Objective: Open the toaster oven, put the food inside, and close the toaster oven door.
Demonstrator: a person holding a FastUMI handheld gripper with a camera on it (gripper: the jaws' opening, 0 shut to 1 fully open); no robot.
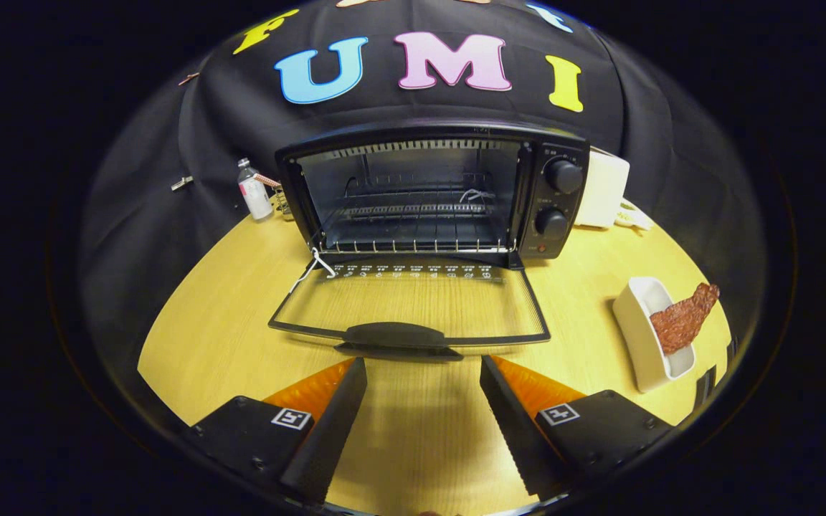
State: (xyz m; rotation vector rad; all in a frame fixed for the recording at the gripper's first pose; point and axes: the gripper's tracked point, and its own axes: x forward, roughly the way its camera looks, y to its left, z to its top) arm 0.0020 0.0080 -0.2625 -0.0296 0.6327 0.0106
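Toaster oven (pixel 431 193) door (pixel 413 304) is laid flat on the table (pixel 226 322), rack exposed for loading. Gripper (pixel 424 373) is held spread and empty just short of the door handle (pixel 395 335). Food (pixel 682 319) lies in a white dish (pixel 642 344), well right of the fingers — judged the next pickup.

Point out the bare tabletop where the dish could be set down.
Bare table lies left of the open oven door, and between the door and the white dish holding meat. Crowded behind, around the bottle. The tongs hang open.
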